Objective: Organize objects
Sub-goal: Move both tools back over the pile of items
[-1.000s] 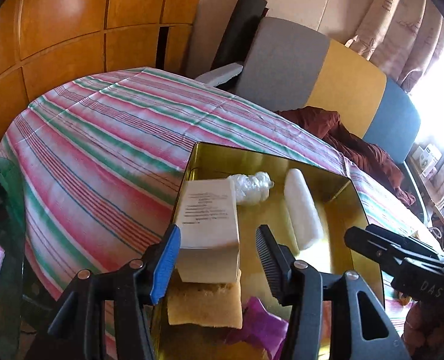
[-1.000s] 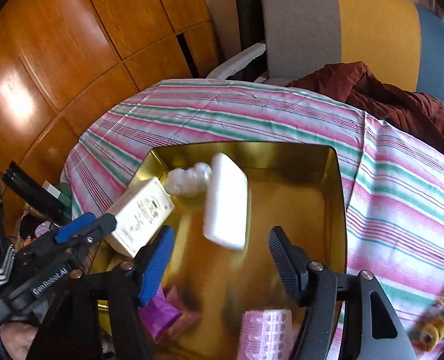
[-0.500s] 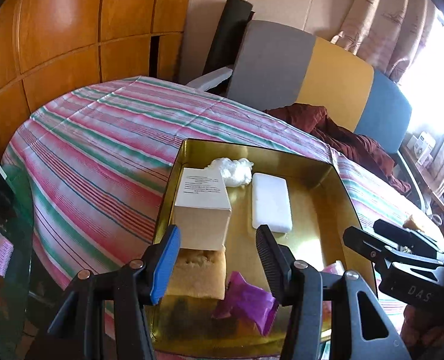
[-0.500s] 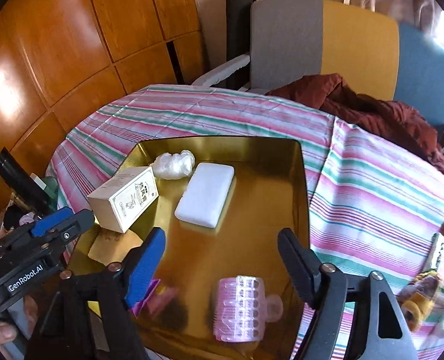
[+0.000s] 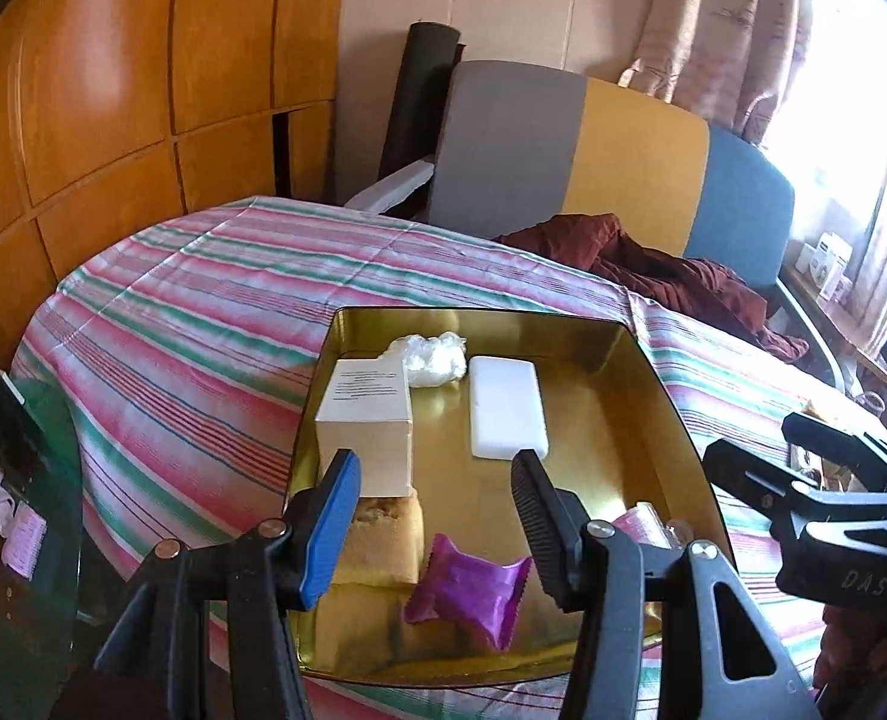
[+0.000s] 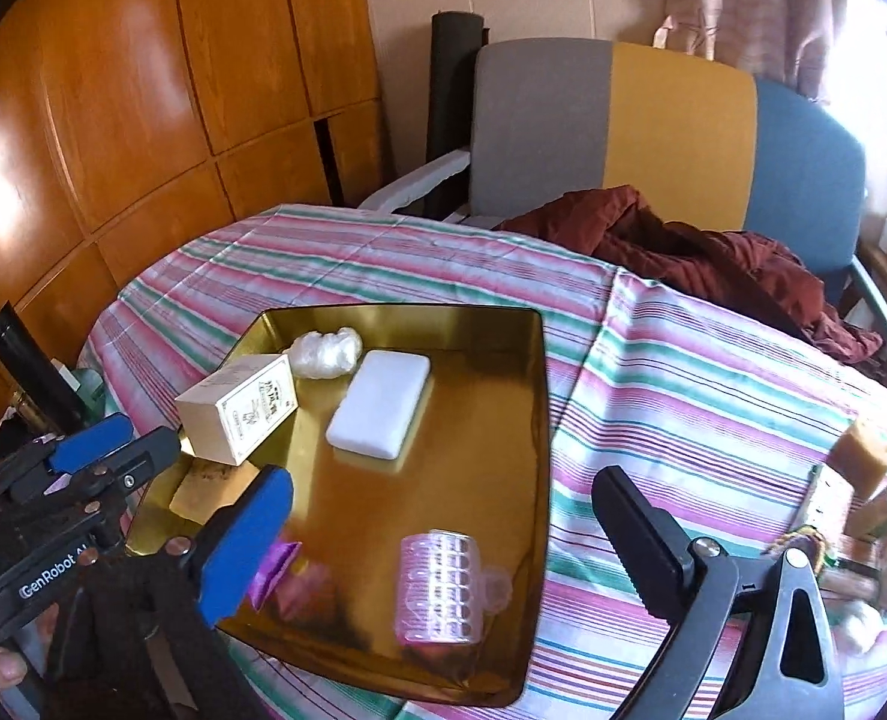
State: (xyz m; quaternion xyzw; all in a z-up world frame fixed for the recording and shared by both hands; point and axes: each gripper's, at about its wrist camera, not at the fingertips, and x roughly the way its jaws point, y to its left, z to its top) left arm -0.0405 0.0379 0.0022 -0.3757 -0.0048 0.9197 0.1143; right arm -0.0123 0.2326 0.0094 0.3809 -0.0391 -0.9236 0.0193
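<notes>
Both my grippers hang spread wide and hold nothing: my left gripper [image 5: 437, 516] above the near edge of the gold tray [image 6: 539, 420], my right gripper [image 6: 443, 546] over its near right side. The tray sits on the striped tablecloth [image 6: 683, 408], with bare cloth all along its far and right rims. The tray's middle and right floor is open. 6 things lie inside: a cream box [image 6: 239, 414] and a white plastic wad [image 6: 326, 351] at the far left, a white foam block [image 6: 380, 411] just beside them, a tan sponge [image 5: 383, 546] and purple packet [image 5: 467, 594] near me, and a pink ribbed roller [image 6: 440, 585] apart at the near right.
</notes>
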